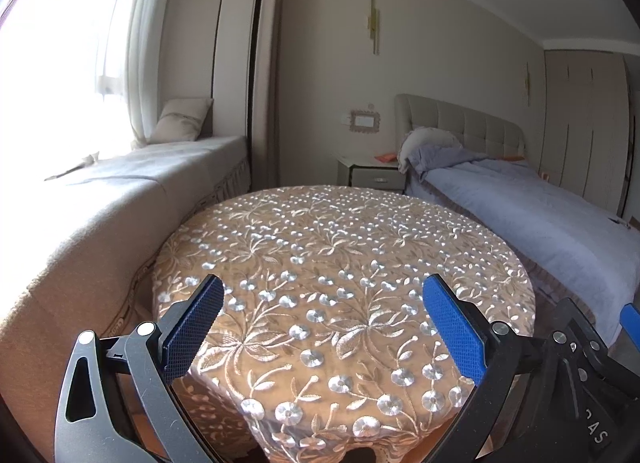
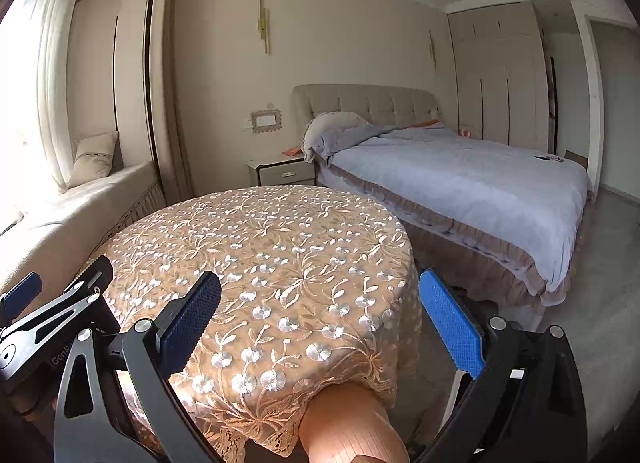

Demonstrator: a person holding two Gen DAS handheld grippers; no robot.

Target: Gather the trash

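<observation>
A round table (image 1: 344, 247) under a beige embroidered cloth fills the foreground of both views, and I see no loose item on the cloth (image 2: 256, 247). My left gripper (image 1: 323, 282) hovers over the table's near edge, open, with nothing between its blue pads. My right gripper (image 2: 320, 277) is held open and empty over the table's near right edge. Each gripper shows at the edge of the other's view: the right one (image 1: 580, 347) and the left one (image 2: 60, 303). A flat orange item (image 2: 292, 151) lies on the nightstand (image 1: 372, 175).
A bed (image 2: 460, 183) with a grey-blue quilt stands to the right, with small dark items (image 2: 550, 158) near its far corner. A cushioned window bench (image 1: 120, 191) runs along the left. A limb in peach ribbed fabric (image 2: 352, 423) sits under the table edge. Bare floor (image 2: 600, 283) lies far right.
</observation>
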